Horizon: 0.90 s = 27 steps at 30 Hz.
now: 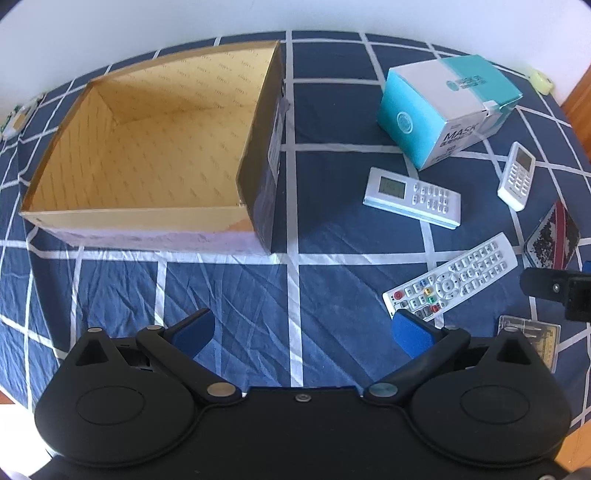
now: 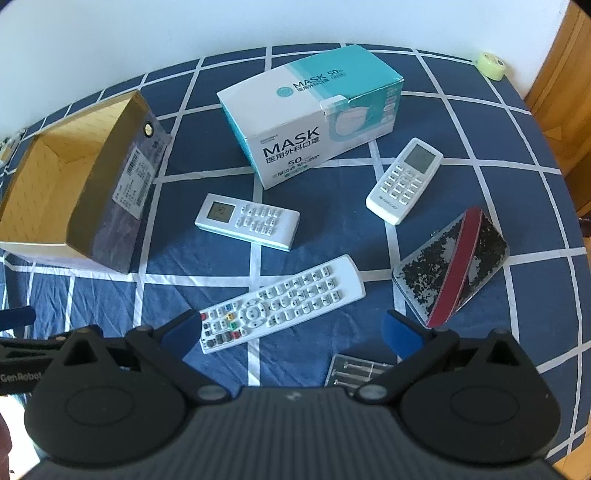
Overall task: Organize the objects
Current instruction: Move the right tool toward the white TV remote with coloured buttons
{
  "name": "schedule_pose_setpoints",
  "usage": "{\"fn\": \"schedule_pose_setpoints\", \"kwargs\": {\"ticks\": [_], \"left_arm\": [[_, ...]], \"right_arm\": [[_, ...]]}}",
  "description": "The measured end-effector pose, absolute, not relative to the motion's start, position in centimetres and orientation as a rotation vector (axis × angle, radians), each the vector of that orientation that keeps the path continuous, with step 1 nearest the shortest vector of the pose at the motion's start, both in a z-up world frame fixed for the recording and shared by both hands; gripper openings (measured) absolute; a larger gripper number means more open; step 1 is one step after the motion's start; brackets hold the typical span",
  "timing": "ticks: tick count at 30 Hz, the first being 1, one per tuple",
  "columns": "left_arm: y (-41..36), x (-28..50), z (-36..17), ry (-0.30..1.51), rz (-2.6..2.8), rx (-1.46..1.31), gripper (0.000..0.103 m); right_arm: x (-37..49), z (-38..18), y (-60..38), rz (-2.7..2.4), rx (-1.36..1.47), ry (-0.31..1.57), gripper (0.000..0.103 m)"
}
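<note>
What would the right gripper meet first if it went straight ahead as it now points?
Probably the long white TV remote, lying just ahead of the open right gripper, nearest its left finger. Depth is uncertain in a fisheye view.

A navy bedsheet [image 2: 480, 122] with white grid lines covers the bed beside a white wall [image 2: 184, 33]; wooden furniture [image 2: 569, 74] stands at right.

open box [image 1: 140, 155] unobstructed, remotes [image 2: 280, 302] crowd right

The left gripper [image 1: 303, 332] is hovering with its blue fingers [image 1: 195, 332] spread wide, holding nothing. The right gripper [image 2: 291, 334] is hovering likewise, fingers [image 2: 400, 338] apart and empty.
</note>
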State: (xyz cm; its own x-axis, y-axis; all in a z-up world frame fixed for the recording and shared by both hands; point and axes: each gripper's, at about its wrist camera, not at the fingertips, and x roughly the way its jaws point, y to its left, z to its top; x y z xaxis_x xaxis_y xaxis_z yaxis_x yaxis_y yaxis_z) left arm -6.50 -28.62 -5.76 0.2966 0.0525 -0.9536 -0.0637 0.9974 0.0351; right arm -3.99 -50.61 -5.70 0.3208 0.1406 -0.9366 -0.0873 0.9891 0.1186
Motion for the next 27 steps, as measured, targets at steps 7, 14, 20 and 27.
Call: {"fn": "schedule_pose_setpoints", "kwargs": {"ticks": [7,14,20,27], "left_arm": [[-29.0,-6.6,-7.0,1.294,0.116,-0.075,0.103],[-30.7,-6.8,-9.0,1.326,0.161,-0.177,0.103],[-32.8,-6.9,-10.9,1.349,0.187,-0.244,0.103],[-34.5,-6.1,-12.4,1.365,0.218,-0.310,0.103]], "right_arm": [[-3.1,-6.5,-51.3,0.167,0.029,1.274,0.103],[-1.2,-8.2,-51.8,0.241,-0.015,1.322,0.103],[0.5,-9.9,-52.5,0.328,-0.030,1.366,0.103],[2.6,-11.8,-52.3,0.404,-0.056,1.405,0.103]]}}
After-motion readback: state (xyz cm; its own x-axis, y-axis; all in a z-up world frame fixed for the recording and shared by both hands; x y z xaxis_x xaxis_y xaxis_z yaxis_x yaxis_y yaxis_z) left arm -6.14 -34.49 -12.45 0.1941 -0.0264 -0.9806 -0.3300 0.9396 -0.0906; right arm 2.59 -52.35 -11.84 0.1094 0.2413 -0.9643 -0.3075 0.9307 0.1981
